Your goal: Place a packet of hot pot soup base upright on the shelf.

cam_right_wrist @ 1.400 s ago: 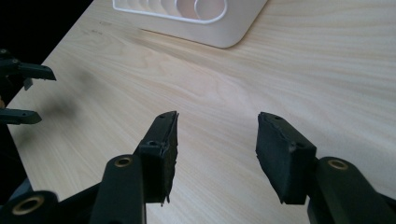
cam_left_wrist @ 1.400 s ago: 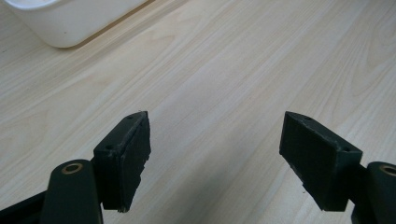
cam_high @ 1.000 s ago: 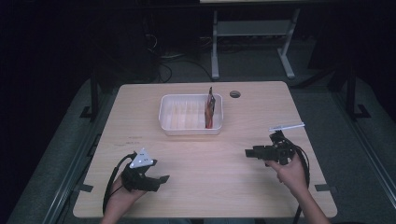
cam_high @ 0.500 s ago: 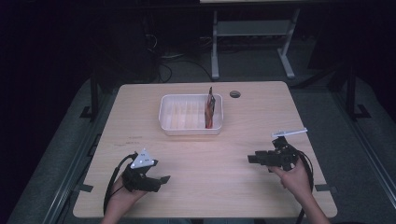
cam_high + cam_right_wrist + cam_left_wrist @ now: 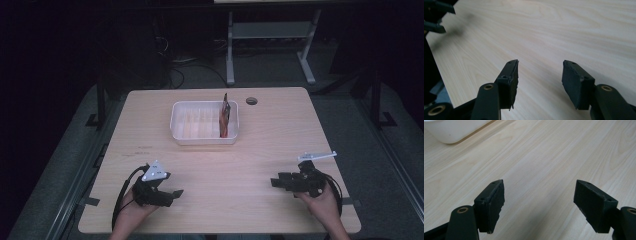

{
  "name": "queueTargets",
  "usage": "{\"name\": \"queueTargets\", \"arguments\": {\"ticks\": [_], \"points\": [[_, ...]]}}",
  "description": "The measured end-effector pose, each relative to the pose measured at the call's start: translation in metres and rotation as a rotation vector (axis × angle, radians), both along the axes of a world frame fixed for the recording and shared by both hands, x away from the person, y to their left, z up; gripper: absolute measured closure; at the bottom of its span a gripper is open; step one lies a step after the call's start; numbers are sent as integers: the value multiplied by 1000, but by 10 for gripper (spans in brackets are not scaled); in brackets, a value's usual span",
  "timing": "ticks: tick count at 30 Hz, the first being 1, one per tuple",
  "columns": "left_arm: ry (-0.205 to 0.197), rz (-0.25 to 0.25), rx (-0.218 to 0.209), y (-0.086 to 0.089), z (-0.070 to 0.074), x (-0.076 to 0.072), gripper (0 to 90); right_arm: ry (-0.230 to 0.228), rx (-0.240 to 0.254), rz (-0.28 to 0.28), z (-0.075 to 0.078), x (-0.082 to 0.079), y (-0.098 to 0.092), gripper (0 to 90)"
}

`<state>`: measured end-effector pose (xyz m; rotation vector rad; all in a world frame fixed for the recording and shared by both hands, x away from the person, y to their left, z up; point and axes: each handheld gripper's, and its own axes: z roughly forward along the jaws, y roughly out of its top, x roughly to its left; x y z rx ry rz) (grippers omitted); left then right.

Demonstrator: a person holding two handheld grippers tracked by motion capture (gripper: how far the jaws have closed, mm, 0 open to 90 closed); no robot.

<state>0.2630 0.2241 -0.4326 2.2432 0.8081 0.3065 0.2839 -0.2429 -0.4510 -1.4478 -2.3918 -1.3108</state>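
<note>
Claws both gape empty over our bench (image 5: pixel 250 150): left claw (image 5: pixel 172 196) and right claw (image 5: pixel 278 182), well apart.

White tray (image 5: pixel 204 137) mid-table — brown packet (image 5: pixel 225 116) upright inside.

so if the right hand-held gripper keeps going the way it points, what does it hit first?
The right hand-held gripper, jaws open and empty, points across the table toward the left hand-held gripper. Bare wood lies between; it would probably meet that gripper first, though depth is unclear.
</note>
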Motion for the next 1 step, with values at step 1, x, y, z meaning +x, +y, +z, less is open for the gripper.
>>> {"name": "queueTargets", "arguments": {"ticks": [1], "points": [[0,0,0,0,0,0,243,0,0,0,0,0,0,458]]}}
